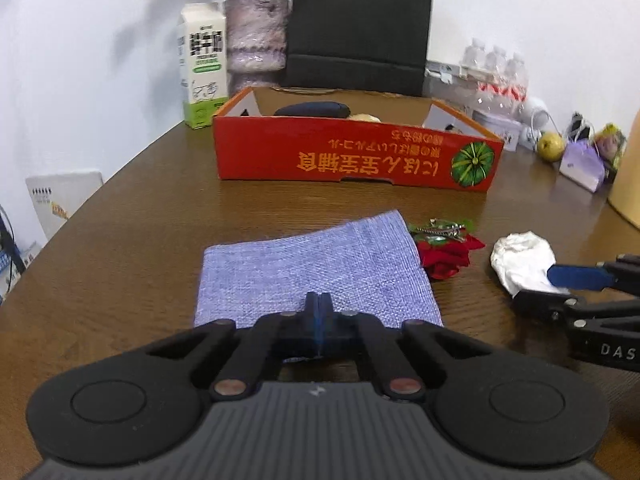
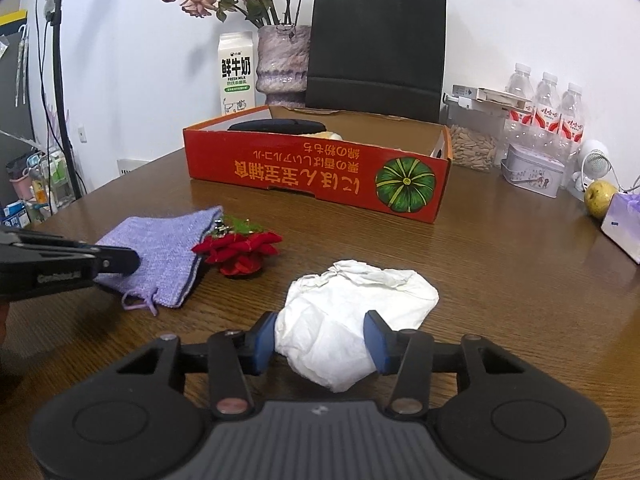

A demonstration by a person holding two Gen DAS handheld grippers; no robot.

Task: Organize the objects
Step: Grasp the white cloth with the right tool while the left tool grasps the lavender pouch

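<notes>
- Three loose items lay on the wooden table (image 2: 500,264) in front of the red cardboard box (image 2: 320,176): a lilac knitted pouch (image 1: 316,272), a red fabric flower hair clip (image 2: 236,252) and a crumpled white cloth bag (image 2: 352,320).
- Both tongs were engaged, one on each of the outer items. The left gripper (image 1: 319,312) had its blue pads pressed together on the near edge of the lilac pouch, which lay flat on the table just beside the flower clip.
- The right gripper (image 2: 320,344) stood part open, its blue pads (image 2: 376,344) flanking the near end of the white bag. The pads sat at the fabric's sides, but whether they were already squeezing it could not be told.
- The step in hand looked like the pick-up stage: the pouch gripped but not lifted, the white bag bracketed and awaiting a firm pinch.
- The box sat well behind the items, open-topped, with a dark oblong case (image 2: 276,126) and something pale already inside at its left.
- The next move probably called for closing the right pads on the bag, then raising each soft item high enough to clear the box's front wall before carrying it forward.
- Limp fabric would sag, so a deep bite would help; the flower clip touching the pouch's edge might be dragged along.
</notes>
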